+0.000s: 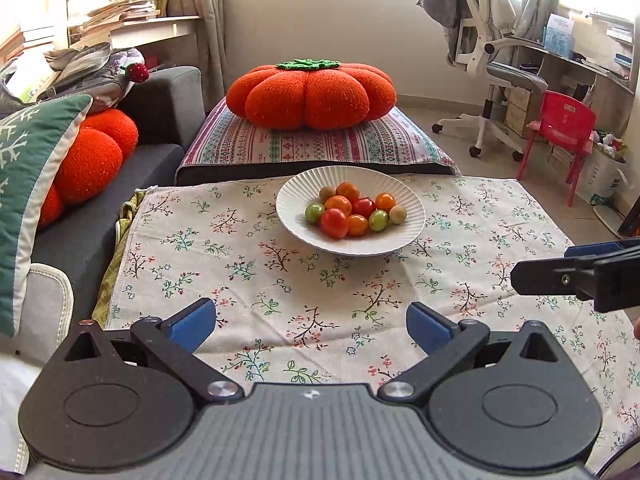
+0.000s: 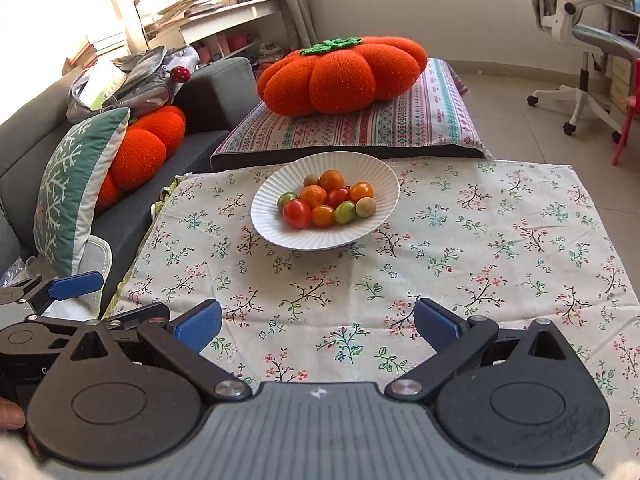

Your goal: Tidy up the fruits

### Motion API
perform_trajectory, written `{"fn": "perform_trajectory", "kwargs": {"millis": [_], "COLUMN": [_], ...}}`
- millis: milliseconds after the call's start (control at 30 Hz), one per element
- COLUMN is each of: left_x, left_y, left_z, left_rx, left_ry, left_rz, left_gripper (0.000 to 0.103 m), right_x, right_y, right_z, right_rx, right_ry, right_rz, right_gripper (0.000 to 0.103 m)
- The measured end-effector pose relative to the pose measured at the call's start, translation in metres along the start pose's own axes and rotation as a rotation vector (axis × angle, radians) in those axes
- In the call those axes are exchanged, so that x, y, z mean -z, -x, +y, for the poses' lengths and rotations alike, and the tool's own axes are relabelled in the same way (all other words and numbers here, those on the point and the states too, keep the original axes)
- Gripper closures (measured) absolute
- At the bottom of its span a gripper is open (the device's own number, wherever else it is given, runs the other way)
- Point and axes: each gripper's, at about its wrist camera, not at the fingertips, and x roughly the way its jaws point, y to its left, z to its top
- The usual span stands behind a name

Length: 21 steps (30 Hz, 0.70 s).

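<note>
A white ribbed plate (image 1: 294, 196) (image 2: 272, 184) stands at the far middle of the floral cloth. It holds several small fruits: red, orange, green and tan ones, such as a red tomato (image 1: 334, 223) (image 2: 297, 213). My left gripper (image 1: 310, 326) is open and empty, low over the cloth, well short of the plate. My right gripper (image 2: 318, 326) is open and empty, also short of the plate. The right gripper's finger shows at the right edge of the left wrist view (image 1: 560, 278). The left gripper shows at the lower left of the right wrist view (image 2: 72, 285).
The floral cloth (image 1: 280, 272) (image 2: 460, 240) covers the table. Behind it lies a striped cushion (image 1: 320, 146) with an orange pumpkin pillow (image 1: 312, 94) (image 2: 340, 76). A grey sofa with pillows (image 1: 24, 168) is on the left. An office chair (image 1: 492, 60) and a red chair (image 1: 560, 128) stand on the right.
</note>
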Motion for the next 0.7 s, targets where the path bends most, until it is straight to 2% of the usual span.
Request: {"fn": "perform_trajectory", "kwargs": {"millis": [467, 700], "left_x": [0.004, 0.006], "left_y": [-0.001, 0.002], "left_z": [-0.001, 0.002], "left_rx": [-0.029, -0.036], "left_ry": [0.054, 0.072], "left_rz": [0.004, 0.004], "left_gripper": [0.013, 0.013], "right_x": [0.012, 0.02], "right_y": [0.0, -0.01], "right_z": [0.004, 0.007], "right_rx": [0.056, 0.109], "right_ry": [-0.002, 0.002], "right_rz": [-0.002, 0.035], "right_gripper": [0.0, 0.0]}}
